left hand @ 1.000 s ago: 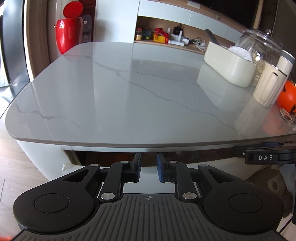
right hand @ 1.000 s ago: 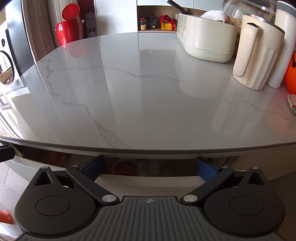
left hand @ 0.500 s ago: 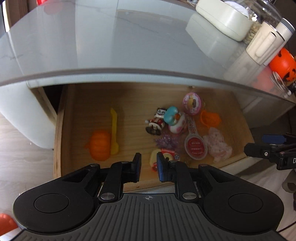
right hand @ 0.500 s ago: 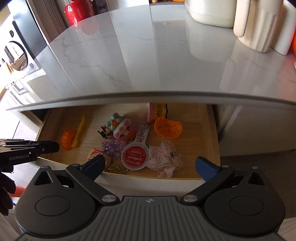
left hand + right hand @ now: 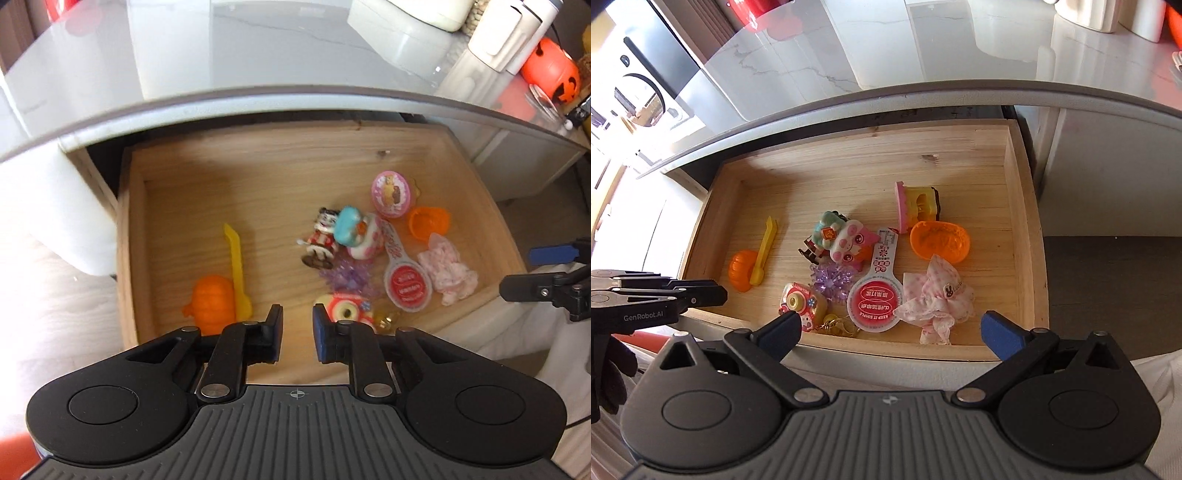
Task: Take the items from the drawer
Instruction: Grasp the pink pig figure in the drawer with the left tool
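the left hand-held gripper hangs over the open drawer's front edge, jaws narrowly parted and empty; the right hand-held gripper gapes wide, empty too. the drawer under the table holds one yellow scoop, one orange pumpkin and one pink cloth.

Home kitchen: marble-look worktop, cream jug, front-loading washer, Halloween pumpkin bucket, wooden drawer full of children's trinkets.

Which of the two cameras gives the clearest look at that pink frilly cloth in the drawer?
The right wrist view: the pink cloth lies close, sharp and whole. The left wrist view shows it smaller and blurred near the drawer's right side.
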`<state>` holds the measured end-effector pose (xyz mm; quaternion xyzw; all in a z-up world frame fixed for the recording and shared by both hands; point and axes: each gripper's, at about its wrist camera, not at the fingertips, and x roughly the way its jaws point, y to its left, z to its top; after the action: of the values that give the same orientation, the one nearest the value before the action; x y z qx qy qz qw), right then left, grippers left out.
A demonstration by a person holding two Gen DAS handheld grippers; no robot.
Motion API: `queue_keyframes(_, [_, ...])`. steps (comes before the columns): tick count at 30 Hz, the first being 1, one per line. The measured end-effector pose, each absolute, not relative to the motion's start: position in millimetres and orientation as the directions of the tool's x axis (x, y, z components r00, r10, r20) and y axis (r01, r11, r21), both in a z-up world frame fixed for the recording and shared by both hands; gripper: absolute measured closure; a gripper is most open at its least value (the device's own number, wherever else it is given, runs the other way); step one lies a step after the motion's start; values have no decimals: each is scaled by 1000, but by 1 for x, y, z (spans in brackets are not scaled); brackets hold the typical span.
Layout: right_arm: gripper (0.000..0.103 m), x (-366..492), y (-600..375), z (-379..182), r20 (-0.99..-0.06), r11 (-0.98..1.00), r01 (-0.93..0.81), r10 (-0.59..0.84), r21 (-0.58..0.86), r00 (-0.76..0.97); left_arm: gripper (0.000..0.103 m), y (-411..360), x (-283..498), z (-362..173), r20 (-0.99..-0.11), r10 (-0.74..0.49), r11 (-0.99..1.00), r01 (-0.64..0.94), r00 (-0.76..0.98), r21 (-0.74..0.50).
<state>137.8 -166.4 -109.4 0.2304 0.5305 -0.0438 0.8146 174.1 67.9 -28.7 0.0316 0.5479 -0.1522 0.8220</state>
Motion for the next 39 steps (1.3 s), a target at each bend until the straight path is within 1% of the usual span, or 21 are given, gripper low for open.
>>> queue_keyframes(4, [0,151,-170,-114,-912,887,340,181,313,368,84,59,198,-25,-906,-114,939,342,407,35])
queue_keyframes(6, [0,154,-171,-115,-918,885,344,191,314,346,84,43,204,-23,-891,-136,901,429,432,70])
queue_keyframes(10, [0,155,-174,-116,-918,884,343,195,317,345,83,-10,208,-35,-880,-220,736,664,421,134])
queue_keyframes(12, [0,154,-173,-116,-916,885,341,193,317,353,79,-28,207,-43,-873,-264,646,747,409,155])
queue_keyframes(13, [0,154,-173,-116,-915,885,340,192,318,355,78,-36,206,-47,-870,-271,600,779,412,182])
queue_keyframes(16, [0,153,-172,-115,-909,891,323,193,320,369,78,-52,203,-58,-865,-236,479,827,443,293])
queue_keyframes(18, [0,155,-178,-118,-897,885,298,235,357,375,79,-58,203,-62,-866,-226,409,850,446,331])
queue_keyframes(20, [0,157,-191,-118,-864,854,274,326,443,383,79,-64,209,-64,-893,-220,386,875,394,291])
queue_keyframes(21, [0,156,-199,-114,-833,832,252,370,494,412,79,-66,214,-66,-905,-218,387,884,366,264])
queue_keyframes(22, [0,154,-207,-108,-809,823,237,377,516,450,79,-69,219,-69,-914,-214,387,889,344,244])
queue_keyframes(25, [0,144,-221,-82,-766,869,158,311,469,563,79,-81,234,-81,-934,-179,383,896,310,224])
queue_keyframes(27, [0,139,-227,-70,-746,903,110,268,415,610,82,-86,236,-82,-946,-166,370,907,279,203])
queue_keyframes(29, [0,135,-229,-63,-738,932,69,233,355,634,85,-91,238,-83,-961,-126,334,922,248,194])
queue_keyframes(30, [0,135,-231,-63,-742,946,52,216,320,634,87,-92,239,-82,-967,-114,330,927,229,181])
queue_keyframes(32, [0,138,-234,-65,-762,958,38,202,284,615,88,-89,242,-79,-978,-97,350,926,186,142])
queue_keyframes(35, [0,144,-237,-71,-773,942,31,255,334,581,88,-84,245,-77,-986,-99,408,909,133,81])
queue_keyframes(37, [0,145,-233,-72,-775,949,4,254,314,578,87,-82,242,-77,-987,-97,417,906,128,77])
queue_keyframes(38, [0,145,-230,-73,-775,953,-12,253,303,579,81,-82,240,-77,-988,-95,413,908,124,75])
queue_keyframes(39, [0,145,-228,-72,-774,955,-25,256,297,580,65,-82,237,-77,-989,-95,406,912,111,63])
